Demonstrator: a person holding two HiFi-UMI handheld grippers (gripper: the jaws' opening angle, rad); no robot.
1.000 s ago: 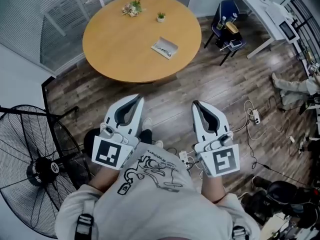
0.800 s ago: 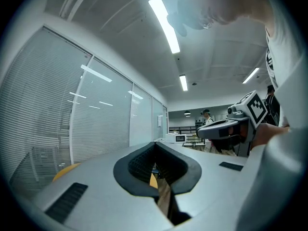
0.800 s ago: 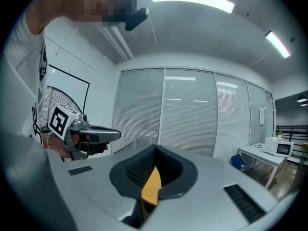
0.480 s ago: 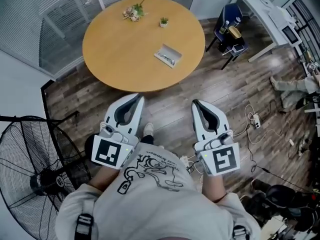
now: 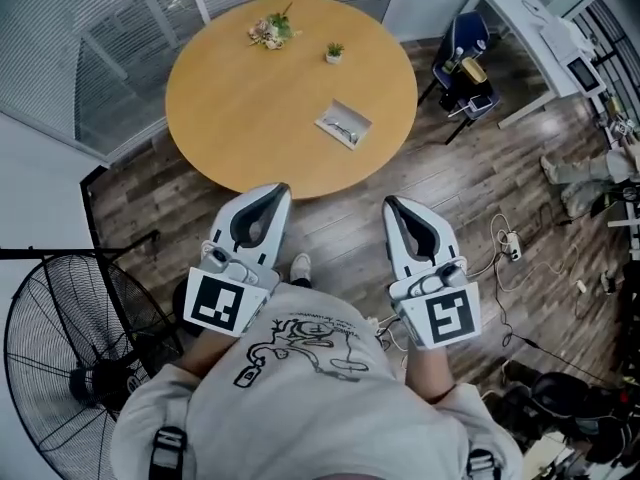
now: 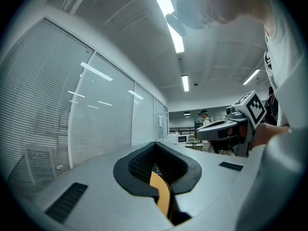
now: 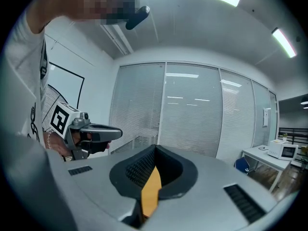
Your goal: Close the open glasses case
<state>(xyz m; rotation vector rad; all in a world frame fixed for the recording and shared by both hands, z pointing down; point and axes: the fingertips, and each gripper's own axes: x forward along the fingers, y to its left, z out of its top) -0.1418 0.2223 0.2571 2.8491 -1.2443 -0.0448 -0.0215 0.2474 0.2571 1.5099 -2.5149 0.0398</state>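
**Closing in on the table, both jaws shut and empty**

I hold the left hand-held gripper [image 5: 276, 190] and the right hand-held gripper [image 5: 392, 205] side by side in front of me, both aimed at the round table [image 5: 240, 108]. Each one's own view shows its jaws pressed together with nothing between them.

The open glasses case [image 5: 344, 125] lies on the right part of the table, near the edge that faces me. It is well apart from both grippers, with bare wooden floor [image 5: 470, 183] between. From here I cannot tell which half is the lid.

I judge the step in hand to be the approach. The right gripper is nearer the case, so I would lead with it. Shut jaws suit a push, so I would slip one tip behind the lid and fold it over the base. The left tip should steady the base, since the case may slide on the smooth top. The flowers [image 5: 268, 30] and small plant [image 5: 334, 52] stand on the far side, out of my path.
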